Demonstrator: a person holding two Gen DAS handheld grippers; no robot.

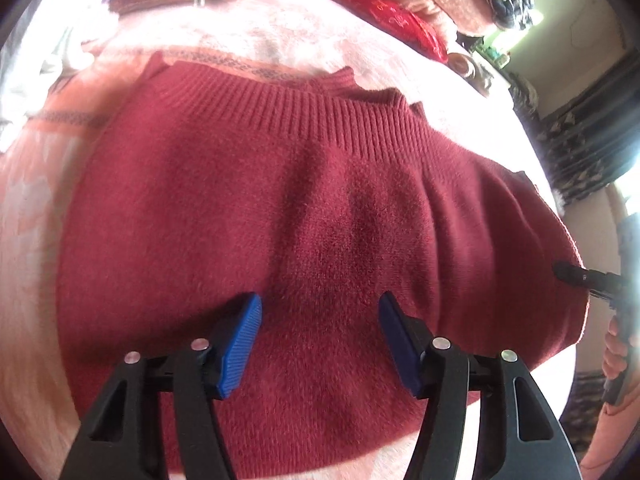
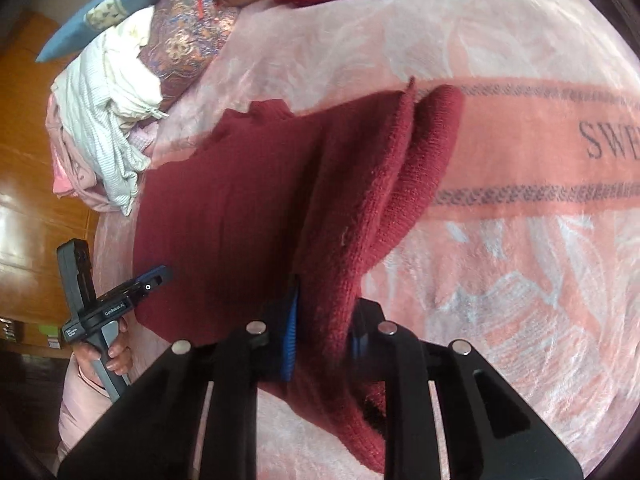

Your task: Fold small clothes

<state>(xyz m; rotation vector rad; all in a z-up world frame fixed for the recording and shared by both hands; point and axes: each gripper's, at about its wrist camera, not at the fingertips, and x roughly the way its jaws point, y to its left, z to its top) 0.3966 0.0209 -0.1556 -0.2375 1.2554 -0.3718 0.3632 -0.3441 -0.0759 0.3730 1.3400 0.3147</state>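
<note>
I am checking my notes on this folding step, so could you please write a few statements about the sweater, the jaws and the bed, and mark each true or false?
1. The right gripper is shut on the red sweater. True.
2. The left gripper is shut on the sweater. False: its jaws stand open above the knit.
3. The sweater lies on a pink blanket. True.
4. The white garment lies on top of the sweater. False: it sits in a pile beside it.
</note>
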